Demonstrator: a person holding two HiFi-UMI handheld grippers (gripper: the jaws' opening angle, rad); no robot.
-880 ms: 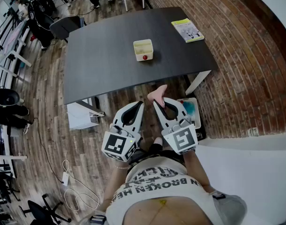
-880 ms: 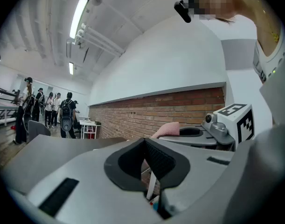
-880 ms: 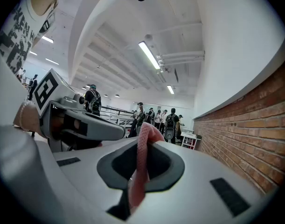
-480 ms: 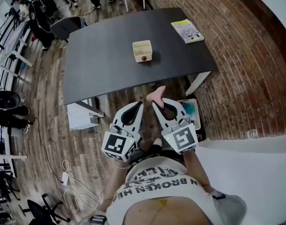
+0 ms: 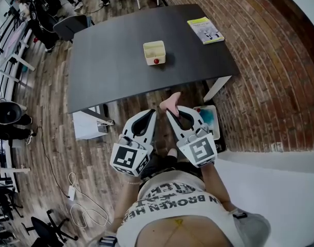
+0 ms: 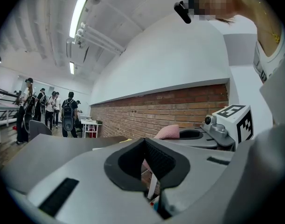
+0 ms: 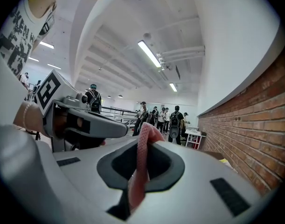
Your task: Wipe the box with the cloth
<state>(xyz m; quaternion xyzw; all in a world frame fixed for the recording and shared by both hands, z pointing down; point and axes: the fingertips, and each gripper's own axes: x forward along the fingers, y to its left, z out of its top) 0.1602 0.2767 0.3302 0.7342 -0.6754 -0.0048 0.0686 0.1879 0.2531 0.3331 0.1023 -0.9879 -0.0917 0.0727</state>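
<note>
One pink cloth (image 7: pixel 142 148) stands pinched in the right claw (image 5: pixel 170 111)

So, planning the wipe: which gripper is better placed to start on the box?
Right: the right gripper is shut on the pink cloth; the left gripper is shut and empty. Neither is at the box.

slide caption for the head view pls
Right gripper shut on pink cloth, left gripper shut and empty, both short of the dark table bearing the box.
</note>
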